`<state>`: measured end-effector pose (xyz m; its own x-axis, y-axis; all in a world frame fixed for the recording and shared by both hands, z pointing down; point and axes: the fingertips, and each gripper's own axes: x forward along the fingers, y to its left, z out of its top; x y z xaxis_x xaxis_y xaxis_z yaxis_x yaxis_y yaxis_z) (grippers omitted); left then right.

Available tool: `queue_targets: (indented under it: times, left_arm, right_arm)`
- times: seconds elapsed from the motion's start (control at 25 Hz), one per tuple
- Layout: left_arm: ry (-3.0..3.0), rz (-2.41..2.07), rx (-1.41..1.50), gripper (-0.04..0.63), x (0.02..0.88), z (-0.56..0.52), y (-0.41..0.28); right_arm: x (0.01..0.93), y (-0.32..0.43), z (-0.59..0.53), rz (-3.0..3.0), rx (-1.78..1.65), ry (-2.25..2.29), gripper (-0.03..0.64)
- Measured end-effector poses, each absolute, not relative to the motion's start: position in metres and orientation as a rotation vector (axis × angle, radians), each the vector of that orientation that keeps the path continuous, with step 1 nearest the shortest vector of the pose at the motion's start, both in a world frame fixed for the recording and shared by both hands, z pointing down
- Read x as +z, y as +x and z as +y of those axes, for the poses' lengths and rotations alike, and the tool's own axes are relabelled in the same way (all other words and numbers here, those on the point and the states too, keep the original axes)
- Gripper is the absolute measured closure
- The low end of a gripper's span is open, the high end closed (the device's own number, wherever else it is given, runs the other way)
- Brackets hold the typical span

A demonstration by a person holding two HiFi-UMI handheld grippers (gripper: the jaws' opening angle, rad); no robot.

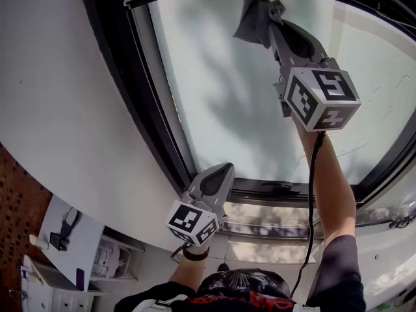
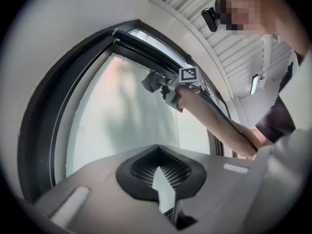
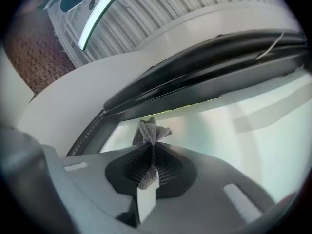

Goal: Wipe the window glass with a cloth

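The window glass (image 1: 221, 103) fills the middle of the head view inside a black frame. My right gripper (image 1: 268, 19) is raised to the pane's upper part and is shut on a grey mesh cloth (image 1: 255, 17). In the right gripper view the cloth (image 3: 149, 131) bunches out past the shut jaws, close to the glass (image 3: 234, 126) under the top frame. My left gripper (image 1: 223, 170) hangs low by the bottom frame, shut with nothing in it. The left gripper view shows the glass (image 2: 122, 116) and, far off, the cloth (image 2: 152, 81) in the right gripper.
A thick black frame (image 1: 140, 90) borders the pane, with a white wall (image 1: 58, 96) to its left. A dark handle (image 1: 276, 187) sits on the bottom rail. A black cable (image 1: 312, 194) runs down my right forearm. White furniture (image 1: 65, 239) stands far below left.
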<state>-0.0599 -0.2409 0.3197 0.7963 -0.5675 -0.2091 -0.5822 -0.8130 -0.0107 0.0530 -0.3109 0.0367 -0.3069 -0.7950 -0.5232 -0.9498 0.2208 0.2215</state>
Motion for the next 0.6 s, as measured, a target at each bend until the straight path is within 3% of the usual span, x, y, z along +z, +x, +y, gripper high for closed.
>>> queue_targets:
  times: [0.48, 0.6]
  left_arm:
    - [-2.965, 0.861, 0.186, 0.594, 0.348, -0.229, -0.003]
    - [-2.966, 0.879, 0.193, 0.594, 0.347, -0.226, -0.001]
  right_arm:
    - [0.023, 0.445, -0.181, 1.408, 0.691, -2.351, 0.592]
    - [0.026, 0.492, -0.143, 1.140, 0.723, -2.515, 0.592]
